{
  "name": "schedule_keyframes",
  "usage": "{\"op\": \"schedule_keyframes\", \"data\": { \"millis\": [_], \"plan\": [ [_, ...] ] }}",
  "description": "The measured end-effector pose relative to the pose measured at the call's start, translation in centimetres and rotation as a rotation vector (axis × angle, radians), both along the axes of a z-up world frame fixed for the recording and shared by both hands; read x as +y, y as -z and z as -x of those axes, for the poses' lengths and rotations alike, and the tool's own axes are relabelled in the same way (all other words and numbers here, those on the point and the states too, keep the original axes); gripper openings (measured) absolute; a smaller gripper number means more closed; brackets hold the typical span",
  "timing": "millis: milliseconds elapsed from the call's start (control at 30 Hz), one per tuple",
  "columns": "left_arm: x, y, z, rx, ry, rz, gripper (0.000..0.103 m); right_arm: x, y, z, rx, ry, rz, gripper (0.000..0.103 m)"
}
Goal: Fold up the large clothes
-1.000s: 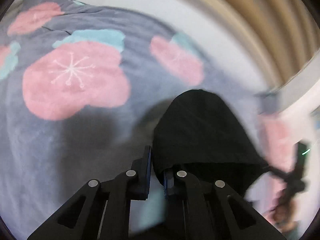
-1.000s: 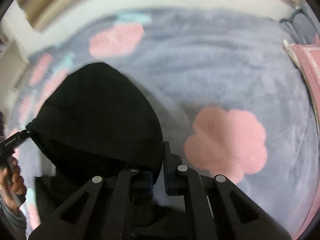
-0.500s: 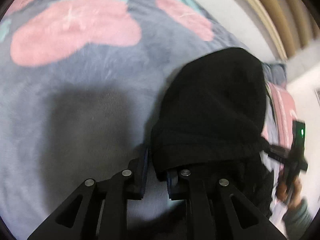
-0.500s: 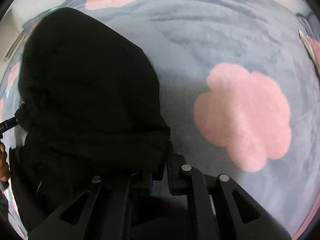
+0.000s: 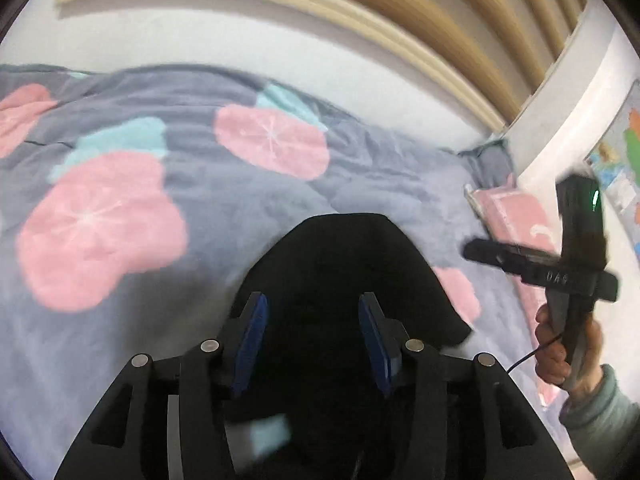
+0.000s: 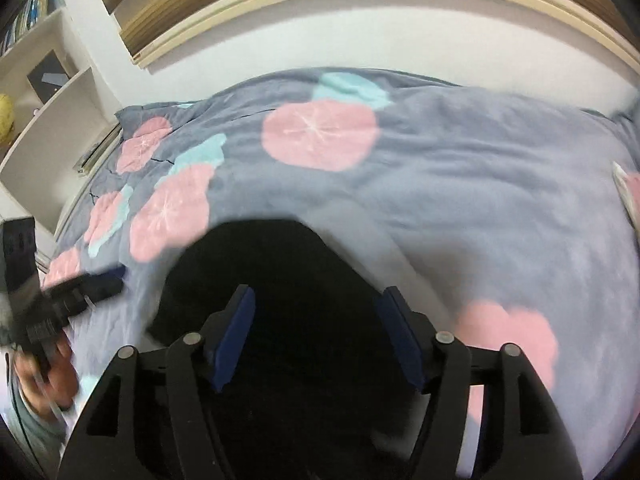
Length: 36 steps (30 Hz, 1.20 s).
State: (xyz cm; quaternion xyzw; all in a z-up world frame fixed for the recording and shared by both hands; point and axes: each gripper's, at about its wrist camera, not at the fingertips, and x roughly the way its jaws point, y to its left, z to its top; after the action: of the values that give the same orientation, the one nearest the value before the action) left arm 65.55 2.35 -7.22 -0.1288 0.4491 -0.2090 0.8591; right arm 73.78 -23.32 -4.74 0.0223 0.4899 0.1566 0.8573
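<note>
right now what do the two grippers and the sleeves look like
Both grippers, left and right, are black with cut-out finger frames, silver rivets and blue pads. The right one's body shows a green light, white lettering and a thin black cable. Sleeve: pale grey-green.

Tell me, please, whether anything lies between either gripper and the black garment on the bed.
Nothing visible does. The black garment lies on the grey flowered blanket right below the left gripper and right gripper, whose jaws have just been opening and grip nothing.
</note>
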Motion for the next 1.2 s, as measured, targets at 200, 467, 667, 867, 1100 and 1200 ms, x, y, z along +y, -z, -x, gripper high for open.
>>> {"op": "schedule_keyframes", "data": {
  "millis": [200, 467, 667, 867, 1100, 1200],
  "plan": [
    [-1.3, 10.3, -3.7, 0.212, -0.087, -0.023, 0.048, 3.2, 11.4, -6.2, 0.192, 0.016, 0.111, 0.067],
    [-1.4, 7.8, -2.1, 0.147, -0.048, -0.009, 0.048, -0.5, 12.5, -3.9, 0.211, 0.058, 0.016, 0.067],
    [-0.8, 3.7, 2.5, 0.065, 0.021, 0.039, 0.048, -2.9, 6.3, 2.8, 0.117, 0.034, 0.043, 0.067],
    [-1.0, 10.4, 1.0, 0.276, -0.071, -0.059, 0.048, -3.1, 11.8, 4.5, 0.290, 0.069, 0.112, 0.065],
    [-1.0, 9.3, 0.6, 0.229, -0.023, -0.071, 0.048, -3.5, 12.4, 3.7, 0.297, 0.049, 0.099, 0.065],
    [0.6, 6.1, 1.2, 0.149, -0.009, -0.036, 0.048, -4.5, 10.0, 4.1, 0.278, 0.028, 0.058, 0.065]
  ]
}}
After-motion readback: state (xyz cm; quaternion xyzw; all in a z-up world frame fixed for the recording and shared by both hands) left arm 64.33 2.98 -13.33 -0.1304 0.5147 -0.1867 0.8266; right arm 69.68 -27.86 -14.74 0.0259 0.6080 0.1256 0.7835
